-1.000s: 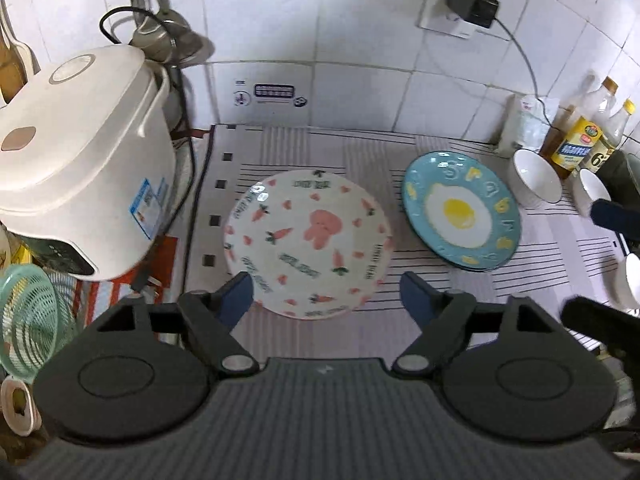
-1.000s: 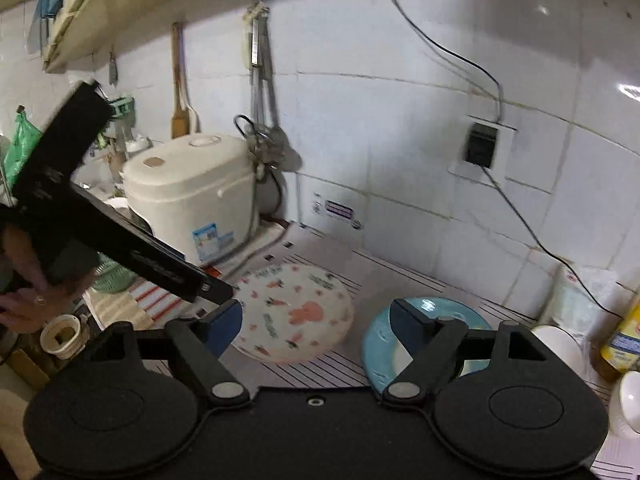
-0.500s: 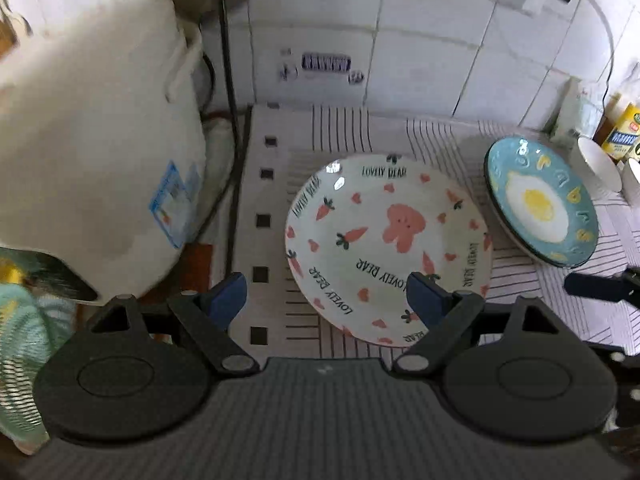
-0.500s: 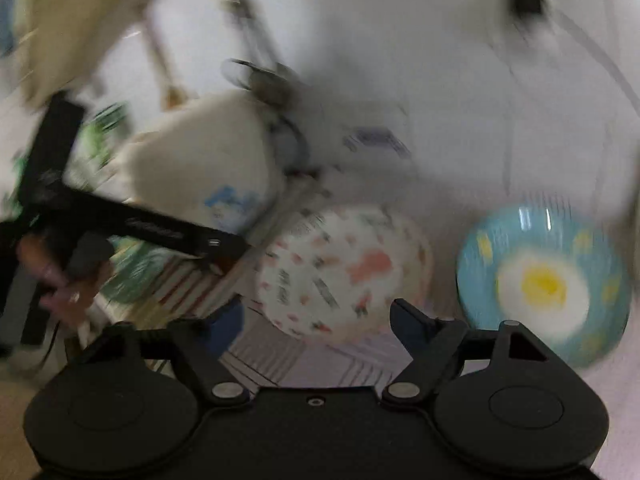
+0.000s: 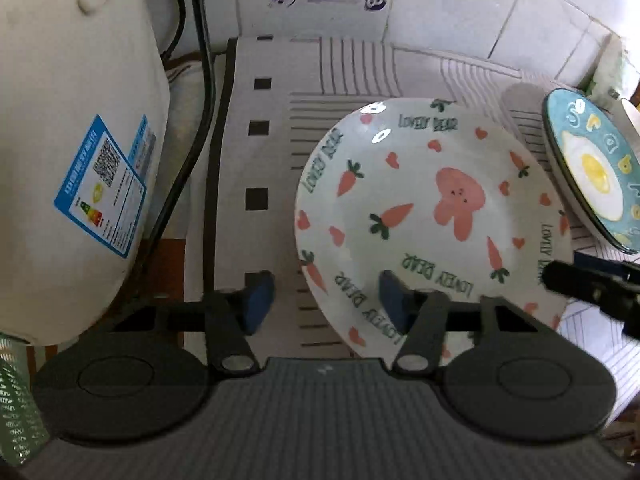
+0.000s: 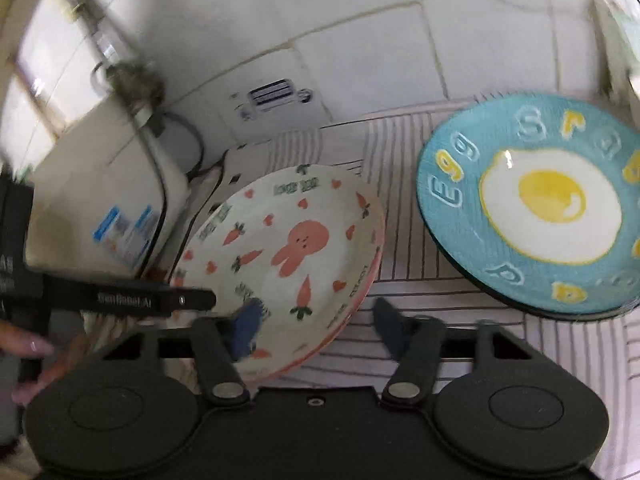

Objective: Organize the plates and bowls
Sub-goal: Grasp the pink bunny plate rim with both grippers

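A white plate with a pink rabbit and carrots (image 5: 432,208) (image 6: 288,248) lies on a striped mat (image 5: 344,64). My left gripper (image 5: 326,306) straddles the plate's left rim. One blue pad hangs over the plate and the other over the mat, and the jaws are closing without pressing on the rim. My right gripper (image 6: 318,330) straddles the opposite rim the same way, its jaws also closing. To the right sits a blue fried-egg plate (image 5: 592,168) (image 6: 532,200) with a dark rim showing beneath it. Each gripper shows in the other's view: the right gripper (image 5: 592,284), the left gripper (image 6: 120,300).
A white rice cooker (image 5: 72,140) (image 6: 100,200) stands close on the left, its black cord running down beside the mat. The tiled wall (image 5: 460,8) rises right behind. A hand (image 6: 24,348) holds the left gripper. A green basket (image 5: 16,404) shows at the lower left.
Both grippers have come down onto the rabbit plate and their jaws have narrowed around its opposite rims. The right wrist view has rolled. The plates have not moved.
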The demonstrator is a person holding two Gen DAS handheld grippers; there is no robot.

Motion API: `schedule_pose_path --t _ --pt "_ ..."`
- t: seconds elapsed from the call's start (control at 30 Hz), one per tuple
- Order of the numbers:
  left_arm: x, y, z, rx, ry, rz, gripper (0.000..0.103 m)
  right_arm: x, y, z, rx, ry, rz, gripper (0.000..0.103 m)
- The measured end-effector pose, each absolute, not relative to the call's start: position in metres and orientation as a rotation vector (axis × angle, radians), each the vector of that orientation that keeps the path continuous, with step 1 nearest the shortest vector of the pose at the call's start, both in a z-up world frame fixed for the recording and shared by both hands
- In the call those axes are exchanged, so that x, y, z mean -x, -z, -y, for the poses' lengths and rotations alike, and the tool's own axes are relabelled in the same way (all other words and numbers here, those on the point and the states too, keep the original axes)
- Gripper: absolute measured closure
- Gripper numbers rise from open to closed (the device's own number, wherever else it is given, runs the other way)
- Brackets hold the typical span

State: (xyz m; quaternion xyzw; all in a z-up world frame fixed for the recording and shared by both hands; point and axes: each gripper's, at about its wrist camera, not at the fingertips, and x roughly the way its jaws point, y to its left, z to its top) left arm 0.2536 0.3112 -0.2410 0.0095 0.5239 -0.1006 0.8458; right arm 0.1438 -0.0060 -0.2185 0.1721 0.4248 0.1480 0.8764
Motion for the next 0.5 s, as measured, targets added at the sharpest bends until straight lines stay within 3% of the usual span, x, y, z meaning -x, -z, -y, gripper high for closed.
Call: schedule_pose_path --t 0.13,0.5 --pt "-0.256 0.241 -0.310 -0.036 0.262 -1.112 0.072 -0.149 0.225 0.015 -0.424 -0.246 -0.923 0.085" --pt "-0.258 0.249 -0.317 0.062 0.302 -1.109 0.073 -0.157 0.242 0.022 -0.537 -0.243 -0.953 0.085"
